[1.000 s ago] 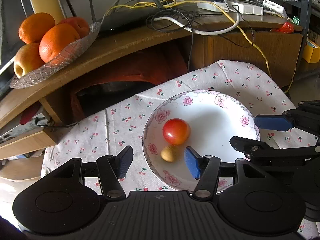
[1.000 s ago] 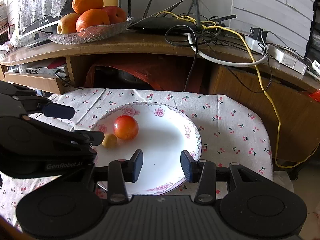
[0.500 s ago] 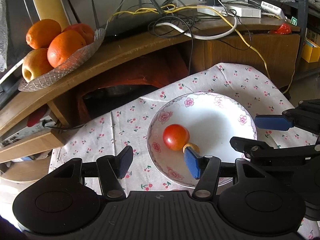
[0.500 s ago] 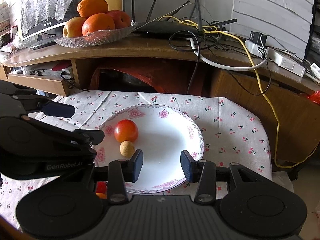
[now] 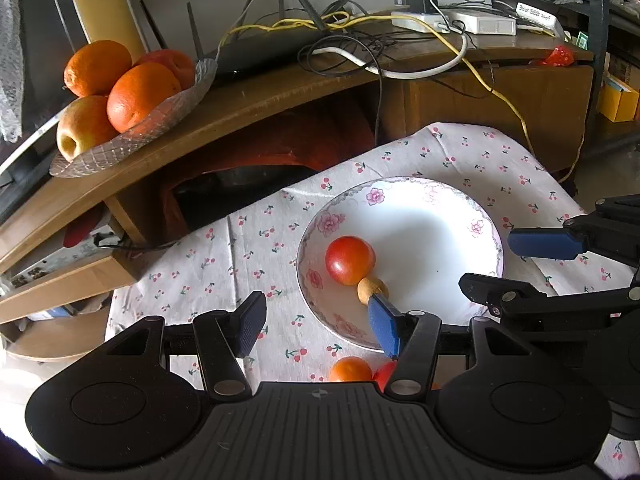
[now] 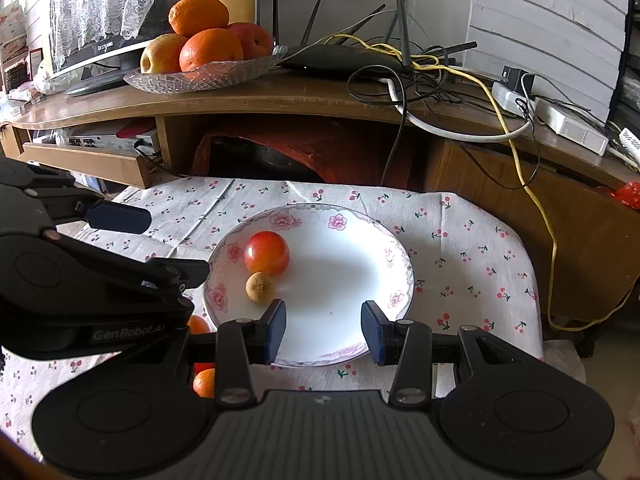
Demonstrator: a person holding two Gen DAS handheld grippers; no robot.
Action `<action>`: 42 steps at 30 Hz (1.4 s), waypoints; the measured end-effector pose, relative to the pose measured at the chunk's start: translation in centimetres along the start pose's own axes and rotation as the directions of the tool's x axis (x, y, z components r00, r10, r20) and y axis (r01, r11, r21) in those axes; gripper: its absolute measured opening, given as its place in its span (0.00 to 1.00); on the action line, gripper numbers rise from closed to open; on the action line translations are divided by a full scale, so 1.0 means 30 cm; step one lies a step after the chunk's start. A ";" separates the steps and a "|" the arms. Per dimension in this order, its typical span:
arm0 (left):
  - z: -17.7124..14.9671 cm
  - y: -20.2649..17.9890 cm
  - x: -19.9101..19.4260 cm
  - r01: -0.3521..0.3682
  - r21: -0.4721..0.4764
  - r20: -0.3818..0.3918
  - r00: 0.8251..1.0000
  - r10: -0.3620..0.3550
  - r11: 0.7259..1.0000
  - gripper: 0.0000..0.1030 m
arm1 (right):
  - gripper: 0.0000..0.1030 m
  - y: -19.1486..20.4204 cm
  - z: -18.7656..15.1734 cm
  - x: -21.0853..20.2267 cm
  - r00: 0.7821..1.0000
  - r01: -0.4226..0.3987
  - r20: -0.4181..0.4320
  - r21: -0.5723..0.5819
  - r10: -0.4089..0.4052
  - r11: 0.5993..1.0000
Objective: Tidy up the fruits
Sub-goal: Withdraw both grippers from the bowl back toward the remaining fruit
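Observation:
A white floral plate sits on the cherry-print cloth and holds a red tomato with a small brown fruit touching it. My left gripper hovers open over the plate's near-left rim, its right fingertip just in front of the brown fruit. My right gripper is open above the plate's near edge, nothing between its fingers. Small orange fruits lie on the cloth below the plate, partly hidden by the grippers.
A glass dish of oranges and apples stands on the wooden shelf behind the table. A router and tangled cables crowd the shelf's right side. The cloth-covered table ends at the right.
Both grippers have drawn back toward the near side, so the plate looks smaller and farther. Small orange fruits on the cloth have come into view below the plate.

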State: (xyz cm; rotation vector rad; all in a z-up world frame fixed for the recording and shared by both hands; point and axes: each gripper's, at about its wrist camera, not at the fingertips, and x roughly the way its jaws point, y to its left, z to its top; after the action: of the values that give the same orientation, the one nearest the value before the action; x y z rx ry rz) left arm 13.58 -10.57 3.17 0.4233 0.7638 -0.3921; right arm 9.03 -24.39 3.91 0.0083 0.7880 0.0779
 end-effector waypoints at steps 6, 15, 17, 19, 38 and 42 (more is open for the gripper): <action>-0.010 0.003 -0.018 -0.001 -0.008 -0.001 1.000 0.001 1.000 0.62 | 0.39 0.012 -0.007 -0.018 1.000 -0.004 0.001 -0.004 0.004 1.000; -0.044 0.006 -0.067 0.000 -0.021 -0.013 1.000 0.000 1.000 0.62 | 0.39 0.032 -0.026 -0.052 1.000 -0.019 -0.005 0.004 0.019 1.000; -0.047 0.006 -0.069 0.001 -0.020 -0.017 1.000 -0.002 1.000 0.62 | 0.39 0.034 -0.031 -0.055 1.000 -0.021 -0.008 0.007 0.021 1.000; -0.051 0.007 -0.072 0.002 -0.019 -0.021 1.000 -0.002 1.000 0.62 | 0.39 0.038 -0.036 -0.058 1.000 -0.025 -0.011 0.010 0.025 1.000; -0.160 0.025 -0.089 0.032 -0.046 -0.093 0.995 -0.036 0.998 0.61 | 0.39 0.104 -0.116 -0.067 0.992 -0.082 -0.094 -0.002 0.082 0.997; -0.228 0.038 -0.086 0.052 -0.061 -0.137 0.989 -0.060 0.997 0.62 | 0.39 0.147 -0.156 -0.058 0.985 -0.116 -0.137 -0.037 0.110 0.993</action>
State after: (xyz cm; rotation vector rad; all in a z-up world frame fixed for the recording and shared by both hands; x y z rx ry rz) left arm 8.48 -5.71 0.88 0.3789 0.9213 -0.3955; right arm 4.19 -20.24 2.01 0.0050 0.9204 0.2052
